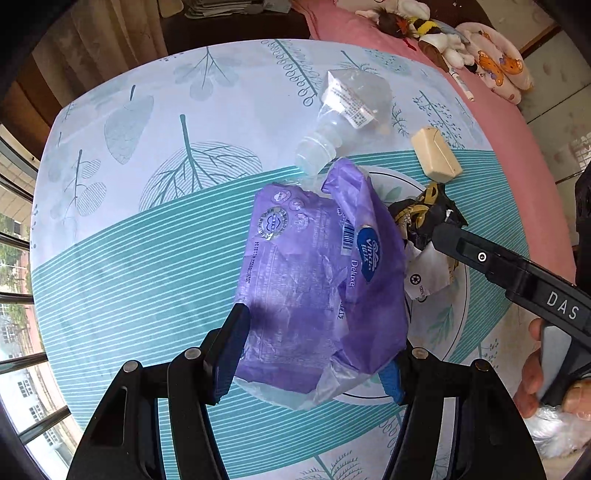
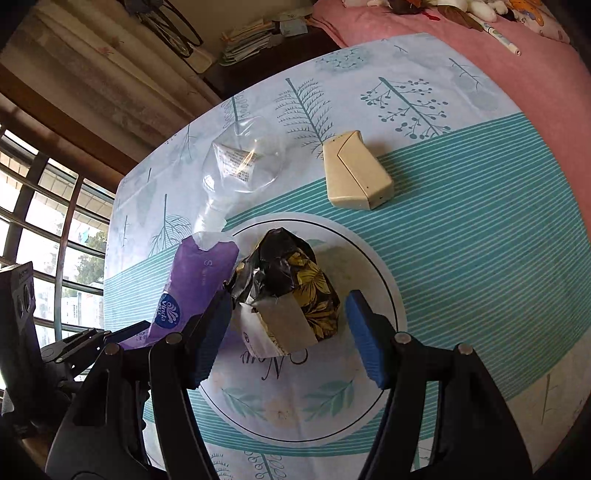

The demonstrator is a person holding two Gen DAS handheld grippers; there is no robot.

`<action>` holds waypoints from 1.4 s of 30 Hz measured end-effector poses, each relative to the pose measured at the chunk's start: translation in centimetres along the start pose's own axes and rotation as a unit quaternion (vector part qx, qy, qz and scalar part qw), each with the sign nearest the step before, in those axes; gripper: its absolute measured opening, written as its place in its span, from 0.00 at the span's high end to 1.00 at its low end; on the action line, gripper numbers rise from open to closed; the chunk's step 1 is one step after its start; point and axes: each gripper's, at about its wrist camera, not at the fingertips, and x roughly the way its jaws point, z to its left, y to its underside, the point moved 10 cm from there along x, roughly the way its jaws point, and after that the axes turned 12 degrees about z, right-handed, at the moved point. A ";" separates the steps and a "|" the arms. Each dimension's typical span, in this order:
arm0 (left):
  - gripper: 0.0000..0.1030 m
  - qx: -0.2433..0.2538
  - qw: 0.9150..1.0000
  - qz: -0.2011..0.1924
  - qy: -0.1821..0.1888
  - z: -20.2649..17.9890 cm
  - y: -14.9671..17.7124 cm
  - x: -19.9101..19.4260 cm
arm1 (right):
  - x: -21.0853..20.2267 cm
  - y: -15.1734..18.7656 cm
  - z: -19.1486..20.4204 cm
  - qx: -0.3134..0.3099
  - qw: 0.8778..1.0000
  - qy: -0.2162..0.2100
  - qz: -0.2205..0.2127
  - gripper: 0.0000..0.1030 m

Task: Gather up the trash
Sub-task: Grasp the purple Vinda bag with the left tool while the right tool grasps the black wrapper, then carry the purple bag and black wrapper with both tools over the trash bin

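A purple tissue wrapper (image 1: 314, 280) lies on the table between the fingers of my left gripper (image 1: 314, 358), which is open around its near end. The wrapper also shows in the right wrist view (image 2: 195, 288). A crumpled black and gold wrapper with white paper (image 2: 288, 291) sits on the table between the fingers of my right gripper (image 2: 288, 332), which is open around it; in the left wrist view it (image 1: 424, 218) lies at the right gripper's tip. A crushed clear plastic bottle (image 1: 343, 118) lies beyond the purple wrapper, seen also in the right wrist view (image 2: 240, 166).
A beige box-shaped device (image 1: 436, 155) lies on the leaf-patterned tablecloth (image 1: 147, 229); it also shows in the right wrist view (image 2: 354, 173). A pink bed (image 1: 517, 122) with soft toys (image 1: 436, 33) and a pen (image 1: 460, 83) borders the table's far right. Window bars (image 2: 44, 236) are at left.
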 end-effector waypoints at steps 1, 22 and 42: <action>0.38 -0.006 1.000 0.003 0.005 0.5 -0.3 0.3 | 0.4 -0.1 -0.1 0.001 1.000 0.000 0.003 0.41; 0.87 -0.002 0.999 -0.044 -0.011 -0.8 1.0 -1.1 | 2.1 1.5 2.4 -0.011 0.999 -0.048 0.002 0.54; 0.87 -0.008 0.991 -0.129 -0.039 -11.1 22.2 -7.0 | -9.2 20.2 -0.6 -0.045 0.993 -0.108 -0.015 0.54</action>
